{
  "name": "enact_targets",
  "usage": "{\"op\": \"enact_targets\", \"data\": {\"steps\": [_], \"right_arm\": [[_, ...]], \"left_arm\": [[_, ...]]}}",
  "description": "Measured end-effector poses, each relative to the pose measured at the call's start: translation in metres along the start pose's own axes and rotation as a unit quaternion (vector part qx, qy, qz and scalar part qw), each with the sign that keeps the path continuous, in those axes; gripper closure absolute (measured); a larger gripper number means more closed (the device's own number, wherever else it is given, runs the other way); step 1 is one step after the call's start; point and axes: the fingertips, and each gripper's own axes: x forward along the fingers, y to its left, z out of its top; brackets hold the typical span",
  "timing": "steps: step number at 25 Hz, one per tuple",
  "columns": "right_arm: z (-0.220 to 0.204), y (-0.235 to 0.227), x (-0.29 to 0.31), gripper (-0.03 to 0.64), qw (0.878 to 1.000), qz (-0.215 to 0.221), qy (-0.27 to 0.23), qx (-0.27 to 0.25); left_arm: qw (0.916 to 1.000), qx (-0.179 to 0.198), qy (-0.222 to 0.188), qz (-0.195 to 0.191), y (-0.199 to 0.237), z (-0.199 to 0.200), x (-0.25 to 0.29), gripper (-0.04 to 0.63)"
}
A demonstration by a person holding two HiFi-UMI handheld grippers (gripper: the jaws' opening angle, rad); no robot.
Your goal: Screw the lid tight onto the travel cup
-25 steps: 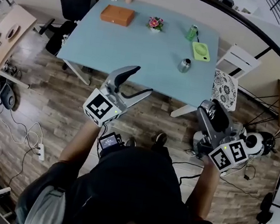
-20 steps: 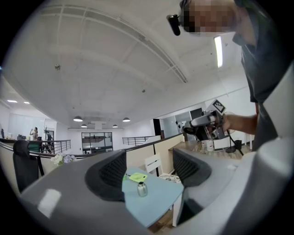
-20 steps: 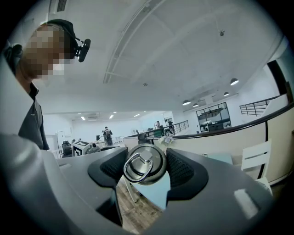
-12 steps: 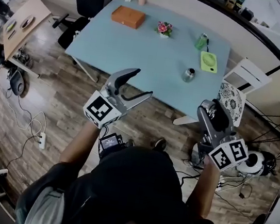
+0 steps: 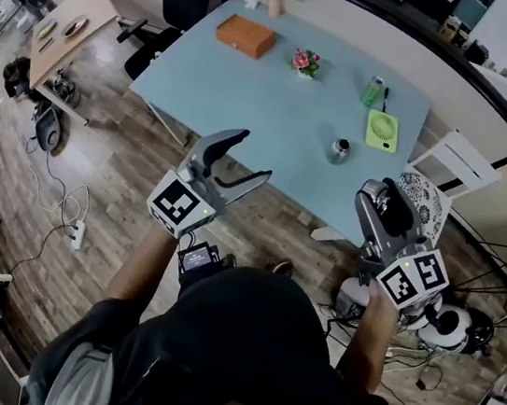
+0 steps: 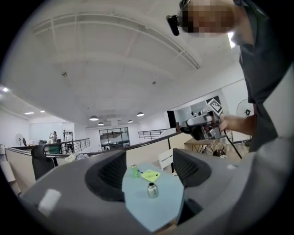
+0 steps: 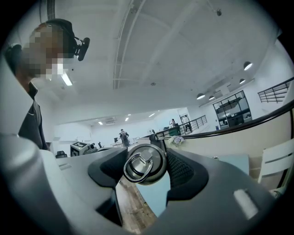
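The right gripper (image 7: 146, 167) has its jaws pinched on the lid (image 7: 145, 164), a round steel cap with a hinged wire ring on its top face, gripped by the rim on two opposite sides. The left gripper (image 6: 149, 170) has its jaws spread wide with nothing between them; only the far table shows through the gap.

The travel cup (image 5: 340, 149) stands upright and alone on the pale blue table (image 5: 252, 83), well apart from both grippers: at about 1 o'clock from the left gripper (image 5: 251, 156) and 11 o'clock from the right gripper (image 5: 386, 202) in the head view. A green fan (image 5: 382, 129) lies near it at its 1 o'clock, with a green bottle (image 5: 373, 90) beyond.

Both parts look like bare polished metal, so they are likely stiff, hard and slippery under the pads, not fragile. The lid is probably light, and its loose ring gives no purchase; the rim grip looks right for twisting. The cup is small and round-walled, likely to spin or tip once torque comes on. The left gripper should probably clamp it across the middle of the body, square to the wall, leaving the mouth free for the threads
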Motion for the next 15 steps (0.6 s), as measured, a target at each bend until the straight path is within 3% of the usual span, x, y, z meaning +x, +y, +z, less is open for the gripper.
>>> {"op": "enact_targets", "data": {"steps": [5,15], "right_arm": [[0.001,-0.024,-0.001,0.351,1.0,0.022,0.004,0.009],[-0.003,-0.061,-0.007,0.351,0.999,0.023,0.012,0.026]], "left_arm": [[0.9996,-0.003,0.02,0.021,-0.009,0.001,0.016,0.227],[0.999,-0.012,0.038,0.017,-0.022,-0.001,0.052,0.227]]}}
